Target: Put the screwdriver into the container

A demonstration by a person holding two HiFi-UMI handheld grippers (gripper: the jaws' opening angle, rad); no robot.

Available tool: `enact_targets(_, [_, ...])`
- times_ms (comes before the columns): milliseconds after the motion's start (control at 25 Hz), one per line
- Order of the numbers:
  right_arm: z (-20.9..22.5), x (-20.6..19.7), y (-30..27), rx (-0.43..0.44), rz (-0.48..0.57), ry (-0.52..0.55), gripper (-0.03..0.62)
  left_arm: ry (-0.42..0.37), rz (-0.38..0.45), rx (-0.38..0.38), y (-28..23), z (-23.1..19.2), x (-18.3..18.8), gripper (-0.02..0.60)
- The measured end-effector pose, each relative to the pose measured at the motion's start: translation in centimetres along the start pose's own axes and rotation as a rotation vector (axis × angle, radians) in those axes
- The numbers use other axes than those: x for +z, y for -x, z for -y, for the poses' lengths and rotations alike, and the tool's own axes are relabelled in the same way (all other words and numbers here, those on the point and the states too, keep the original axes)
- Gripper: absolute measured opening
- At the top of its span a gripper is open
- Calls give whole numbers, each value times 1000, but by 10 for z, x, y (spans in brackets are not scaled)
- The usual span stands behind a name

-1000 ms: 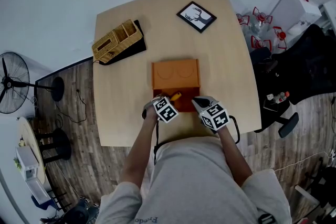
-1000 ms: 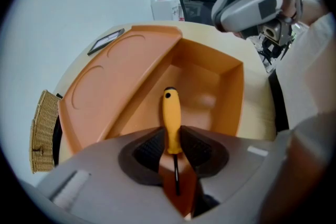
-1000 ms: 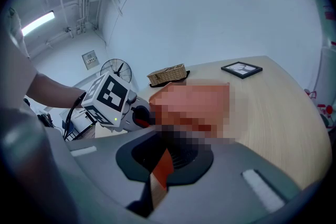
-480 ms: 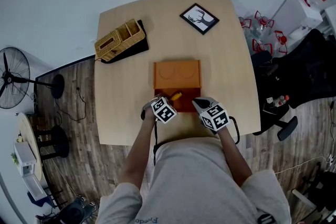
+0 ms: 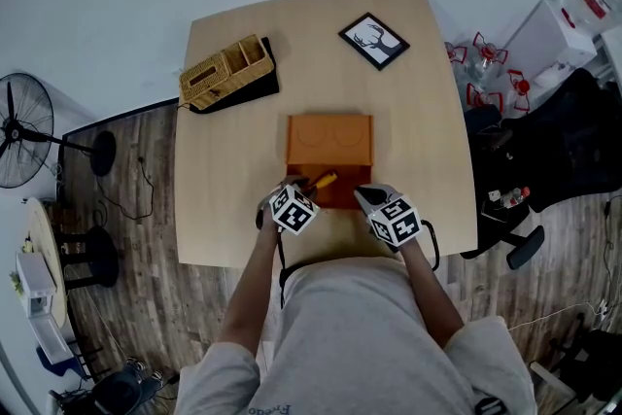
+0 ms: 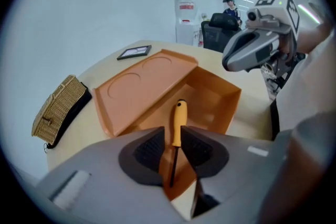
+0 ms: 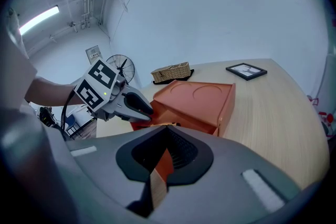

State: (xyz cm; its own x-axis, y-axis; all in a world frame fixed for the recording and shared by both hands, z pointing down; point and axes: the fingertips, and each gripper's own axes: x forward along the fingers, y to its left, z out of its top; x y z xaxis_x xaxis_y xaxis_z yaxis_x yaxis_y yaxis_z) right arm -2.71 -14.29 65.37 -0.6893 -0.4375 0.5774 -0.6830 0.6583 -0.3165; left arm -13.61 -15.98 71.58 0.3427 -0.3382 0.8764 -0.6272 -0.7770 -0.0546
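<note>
The orange container point(image 5: 330, 139) sits mid-table with its lid folded back flat and its box part point(image 6: 210, 97) facing me. The screwdriver point(image 5: 325, 180), yellow handle and black shaft point(image 6: 179, 120), points into the open box. My left gripper point(image 5: 304, 190) straddles it, jaws point(image 6: 173, 138) slightly apart with orange showing beside the shaft. My right gripper point(image 5: 362, 192) is shut on the box's near wall, a strip of which shows between its jaws point(image 7: 167, 136). In the left gripper view the right gripper point(image 6: 227, 63) meets the box's right rim.
A wicker basket point(image 5: 222, 71) on a black mat stands at the table's far left, and a framed deer picture point(image 5: 374, 40) lies far right. The table's near edge is just under my grippers. A fan point(image 5: 19, 131) stands on the floor at left; a chair and bottles at right.
My left gripper has drawn back a little to the left while the screwdriver stays where it was at the box. The right gripper has held its place.
</note>
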Motion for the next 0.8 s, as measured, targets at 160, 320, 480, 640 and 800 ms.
enact_targets(160, [3, 0, -2, -24, 5, 6, 2, 92, 53, -6, 11, 1, -2, 153])
enact_targets(320, [1, -7, -2, -20, -5, 4, 2, 194, 131, 33, 24, 2, -1, 153])
enact_targets(480, [-4, -10, -2, -14, -10, 1, 2, 311, 199, 51, 36, 1, -6, 153])
enact_targets(640, [-9, -10, -3, -11, -16, 16, 2, 374, 254, 91, 44, -2, -11, 153])
enact_targets(800, [-12, -10, -2, -19, -13, 23, 2, 408, 311, 112, 54, 6, -7, 153])
